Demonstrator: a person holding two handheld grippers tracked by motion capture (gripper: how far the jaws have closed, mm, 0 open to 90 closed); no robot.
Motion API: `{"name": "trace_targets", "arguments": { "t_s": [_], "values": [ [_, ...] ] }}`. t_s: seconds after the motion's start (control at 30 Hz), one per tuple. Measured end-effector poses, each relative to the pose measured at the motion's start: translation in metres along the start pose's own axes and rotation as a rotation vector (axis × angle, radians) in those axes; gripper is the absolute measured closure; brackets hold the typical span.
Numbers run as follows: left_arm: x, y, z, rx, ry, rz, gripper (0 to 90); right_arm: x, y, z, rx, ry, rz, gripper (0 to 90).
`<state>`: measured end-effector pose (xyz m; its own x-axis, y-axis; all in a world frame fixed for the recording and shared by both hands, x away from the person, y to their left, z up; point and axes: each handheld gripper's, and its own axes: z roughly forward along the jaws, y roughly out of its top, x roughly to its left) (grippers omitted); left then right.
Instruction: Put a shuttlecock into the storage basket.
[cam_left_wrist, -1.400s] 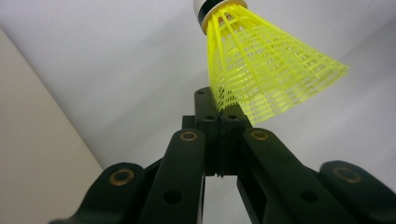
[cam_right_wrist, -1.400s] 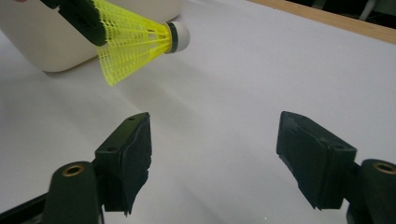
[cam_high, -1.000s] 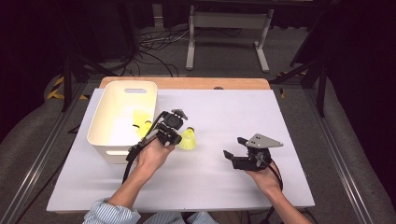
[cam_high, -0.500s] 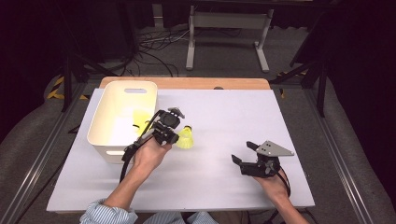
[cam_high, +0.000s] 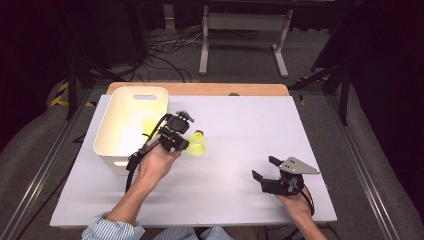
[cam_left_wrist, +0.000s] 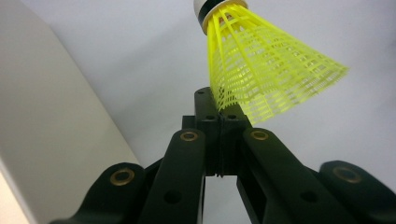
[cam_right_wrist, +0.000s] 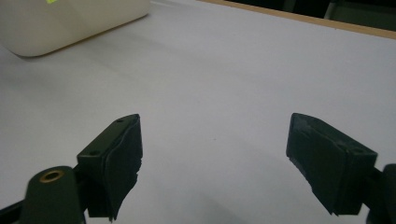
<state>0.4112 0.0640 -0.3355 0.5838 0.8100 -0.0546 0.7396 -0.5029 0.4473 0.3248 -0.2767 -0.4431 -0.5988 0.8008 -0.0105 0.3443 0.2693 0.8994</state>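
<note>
While my left gripper (cam_high: 186, 141) hung just beside the white bin (cam_high: 116, 137), on its right, its jaws were pressed fully together on the edge of the yellow shuttlecock (cam_high: 196, 144), pinching the mesh skirt. In the left gripper view the shuttlecock (cam_left_wrist: 261, 70) stood out past the jaw tips with its white cork end pointing away, over the tabletop (cam_high: 250, 125), the bin wall close alongside. A second yellow shuttlecock (cam_high: 148, 124) lay inside the bin. My right gripper (cam_high: 265, 169) sat well apart from the bin, toward the near right of the tabletop; its jaws had just been opening and stood wide with nothing between them.
</note>
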Motion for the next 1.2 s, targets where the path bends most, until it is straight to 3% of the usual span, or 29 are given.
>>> {"name": "trace_targets", "arguments": {
  "t_s": [1.2],
  "values": [
    [0.026,0.015,-0.024,-0.021,-0.02,-0.04,90.0,-0.01,-0.014,-0.013,-0.025,-0.025,0.019,16.2]
  ]
}}
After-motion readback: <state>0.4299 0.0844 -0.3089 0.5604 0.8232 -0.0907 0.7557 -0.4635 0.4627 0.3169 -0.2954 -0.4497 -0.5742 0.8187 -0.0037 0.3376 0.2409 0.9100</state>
